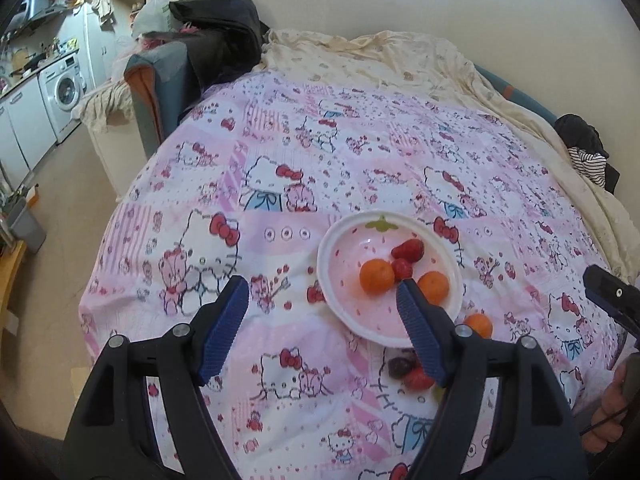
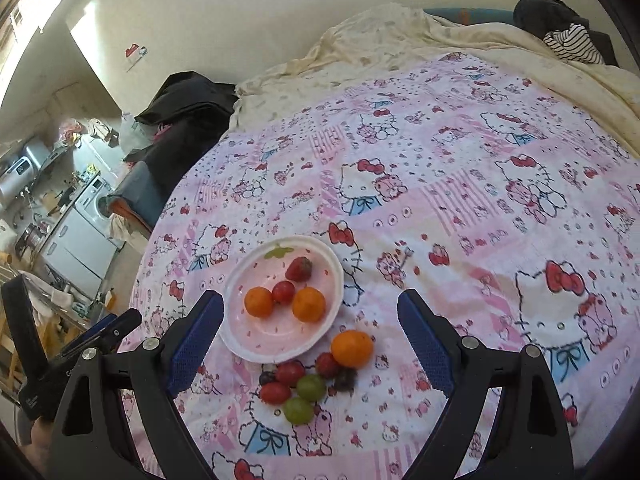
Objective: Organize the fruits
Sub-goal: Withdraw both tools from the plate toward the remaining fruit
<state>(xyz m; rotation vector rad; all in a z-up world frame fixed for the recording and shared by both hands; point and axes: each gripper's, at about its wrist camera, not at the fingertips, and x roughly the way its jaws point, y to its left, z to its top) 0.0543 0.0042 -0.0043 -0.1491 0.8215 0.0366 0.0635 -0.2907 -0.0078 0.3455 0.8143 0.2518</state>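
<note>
A pink strawberry-print bowl (image 2: 256, 344) sits on the bed and holds two oranges (image 2: 308, 304), a strawberry (image 2: 299, 269) and a red grape (image 2: 283, 292). In front of it lie a loose orange (image 2: 351, 348), red grapes (image 2: 289, 373), green grapes (image 2: 311, 386) and a dark grape (image 2: 345, 379). My right gripper (image 2: 310, 316) is open and empty, just above the bowl and the pile. My left gripper (image 1: 322, 294) is open and empty, left of the bowl (image 1: 348, 320). The loose orange (image 1: 478, 325) shows past its right finger.
The bed carries a pink Hello Kitty cover (image 2: 460, 200) with a cream blanket (image 2: 400, 40) behind. Dark clothes (image 1: 224, 36) lie on a chair at the far left. A kitchen with a washing machine (image 1: 64, 92) stands beyond the bed's left edge.
</note>
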